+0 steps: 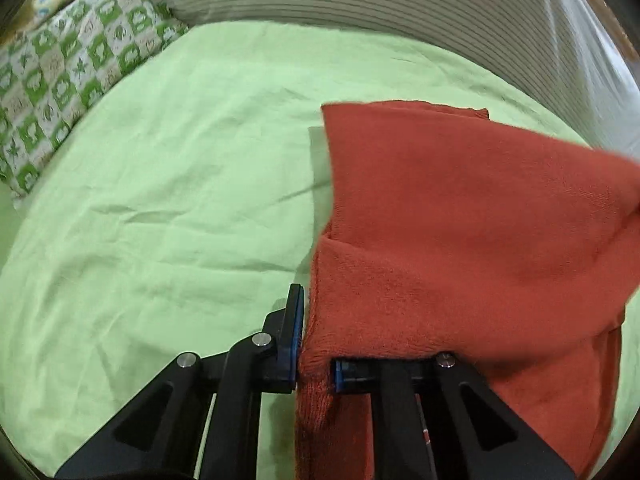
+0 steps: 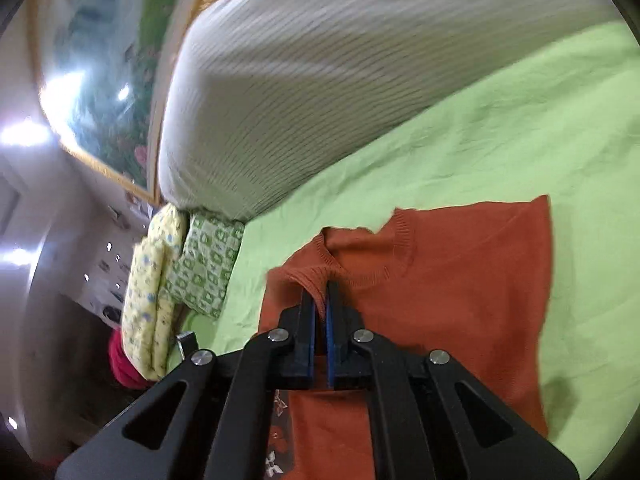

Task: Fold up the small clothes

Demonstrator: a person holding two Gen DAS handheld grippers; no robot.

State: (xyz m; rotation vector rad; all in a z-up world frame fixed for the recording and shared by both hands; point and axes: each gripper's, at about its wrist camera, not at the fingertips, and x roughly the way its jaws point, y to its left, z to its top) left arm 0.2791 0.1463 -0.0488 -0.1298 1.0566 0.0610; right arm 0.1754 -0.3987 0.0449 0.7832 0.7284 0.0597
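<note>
A rust-orange knitted sweater (image 1: 460, 240) lies on the light green bed sheet (image 1: 180, 180). In the left wrist view part of it is lifted and drapes over the right finger. My left gripper (image 1: 316, 344) is shut on a fold at the sweater's edge, and only the left finger (image 1: 294, 320) shows in full. In the right wrist view the sweater (image 2: 460, 300) is spread flat with its ribbed neckline (image 2: 402, 240) towards the far side. My right gripper (image 2: 322, 296) is shut on a pinch of the knit beside the collar.
A green-and-white patterned pillow (image 1: 68, 80) sits at the far left of the bed, with a yellow pillow (image 2: 152, 288) beside it. A large striped grey-white cushion (image 2: 320, 80) runs along the back. A brown floral cloth (image 2: 276, 440) shows under the gripper.
</note>
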